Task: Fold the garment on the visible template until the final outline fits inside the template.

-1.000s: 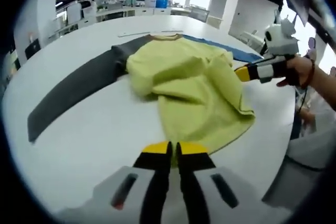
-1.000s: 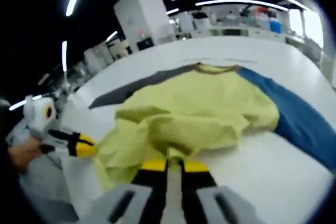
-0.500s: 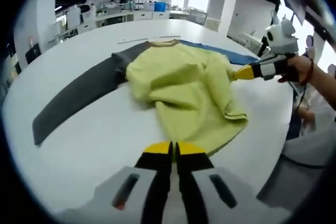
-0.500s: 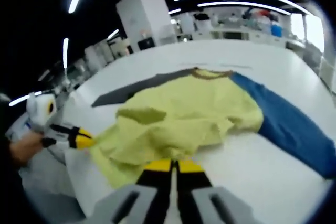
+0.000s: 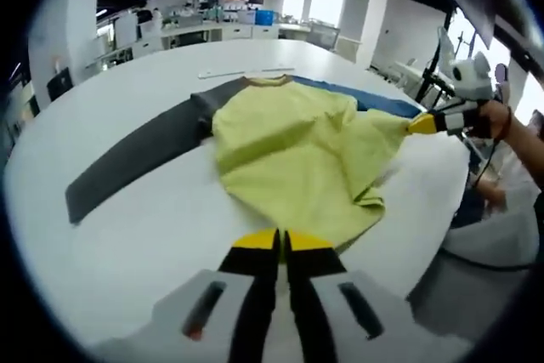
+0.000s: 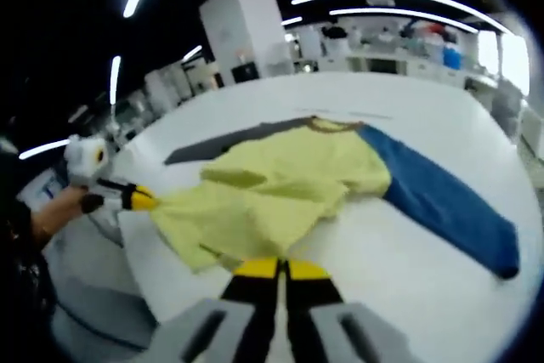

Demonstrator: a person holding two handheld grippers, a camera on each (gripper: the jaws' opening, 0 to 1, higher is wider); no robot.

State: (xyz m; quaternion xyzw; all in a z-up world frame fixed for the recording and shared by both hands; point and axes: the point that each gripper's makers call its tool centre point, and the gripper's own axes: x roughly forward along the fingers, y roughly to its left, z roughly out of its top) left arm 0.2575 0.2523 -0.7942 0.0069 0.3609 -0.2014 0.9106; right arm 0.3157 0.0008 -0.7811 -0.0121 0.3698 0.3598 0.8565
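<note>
Pinching the garment (image 5: 289,146) at two places on its hem, both pairs of jaws pressed together on yellow cloth. Clamps the near hem edge with the left gripper (image 5: 276,246), yellow tips side by side with no gap showing between them. Clamps a side corner of the same hem with the right gripper (image 5: 422,123), held by a hand (image 5: 486,116) out near the table's rim, and draws that corner into a taut point.

Mirrors this in the right gripper view: own tips closed at the bottom against the hem, the other gripper out at the left with cloth stretched to its yellow tip.

Lies spread on the round white table (image 5: 127,235), yellow body rumpled and creased through the middle. Stretches a grey sleeve (image 5: 136,159) flat across the tabletop to one side and a blue sleeve (image 6: 442,206) flat to the other, both straight and well apart from the grippers. Points a brownish collar (image 5: 268,81) away from both cameras, toward the far side of the table. Shows a thin pale strip (image 5: 246,71) on the tabletop just beyond the collar; cannot tell what it is.
</note>
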